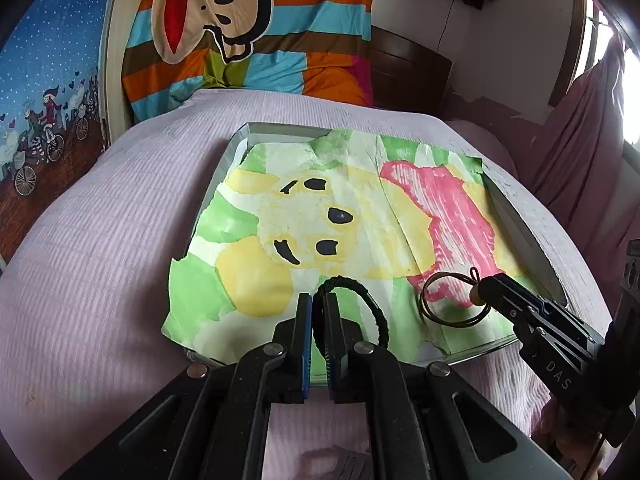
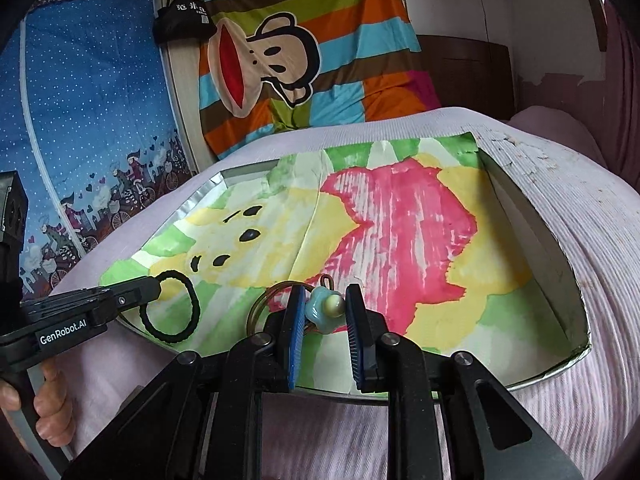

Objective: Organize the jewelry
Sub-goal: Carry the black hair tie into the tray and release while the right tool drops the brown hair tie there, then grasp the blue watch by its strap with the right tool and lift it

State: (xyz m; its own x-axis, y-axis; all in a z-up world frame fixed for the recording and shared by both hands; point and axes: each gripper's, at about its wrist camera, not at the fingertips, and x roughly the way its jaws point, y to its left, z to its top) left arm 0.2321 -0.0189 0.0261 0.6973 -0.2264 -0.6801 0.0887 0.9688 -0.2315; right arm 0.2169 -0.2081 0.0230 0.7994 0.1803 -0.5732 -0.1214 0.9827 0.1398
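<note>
My left gripper [image 1: 319, 300] is shut on a black braided hair tie [image 1: 378, 312], held over the near edge of a shallow silver tray [image 1: 236, 140]. The tie also shows in the right wrist view [image 2: 188, 308], in the left gripper [image 2: 154, 284]. My right gripper [image 2: 323, 294] is shut on the blue flower charm [image 2: 320, 310] of a thin brown hair loop [image 2: 260, 304]. In the left wrist view the right gripper [image 1: 486, 286] holds that brown loop [image 1: 440, 300] over the tray's near right part.
The tray [image 2: 560, 280] is lined with a painted paper [image 1: 360, 216] in green, yellow and pink. It sits on a pink ribbed bedspread [image 1: 100, 260]. A striped monkey-print quilt [image 1: 248, 24] and a blue curtain [image 2: 88, 100] lie behind.
</note>
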